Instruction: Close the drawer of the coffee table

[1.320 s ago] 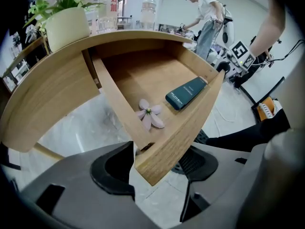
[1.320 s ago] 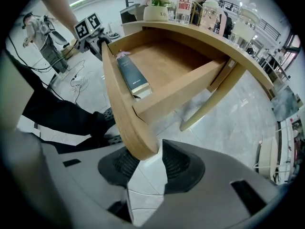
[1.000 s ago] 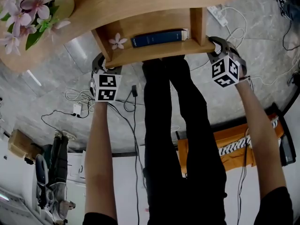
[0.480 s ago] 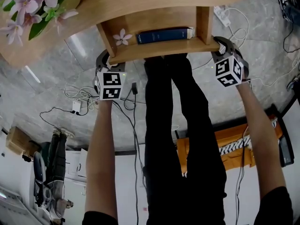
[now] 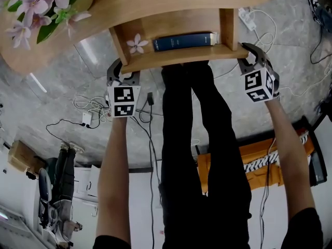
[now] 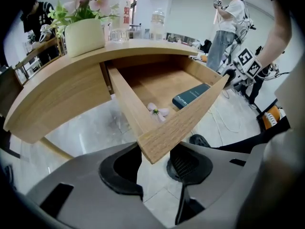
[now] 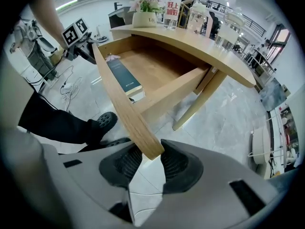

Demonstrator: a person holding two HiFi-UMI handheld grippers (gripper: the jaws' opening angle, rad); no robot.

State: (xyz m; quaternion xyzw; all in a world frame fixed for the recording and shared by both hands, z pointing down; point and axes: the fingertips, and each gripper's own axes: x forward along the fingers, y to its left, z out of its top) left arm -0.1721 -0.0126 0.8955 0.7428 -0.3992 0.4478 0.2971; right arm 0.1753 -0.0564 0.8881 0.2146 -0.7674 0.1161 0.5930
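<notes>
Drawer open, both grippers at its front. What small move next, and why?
Probably let the left gripper finish clamping: its jaws are closing around one drawer front corner, while the right gripper clamps the other end. Then both can push evenly.

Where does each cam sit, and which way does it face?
Head view: on the person's head, looking steeply down at the open drawer; shows both forearms, legs, left gripper and right gripper.
Left gripper view: on the left gripper, looking along its closing jaws, drawer corner between them; own jaws show.
Right gripper view: on the right gripper, looking along jaws clamped on the drawer's other front corner; own jaws and legs show.
Shared: all three see the book in the drawer.
</notes>
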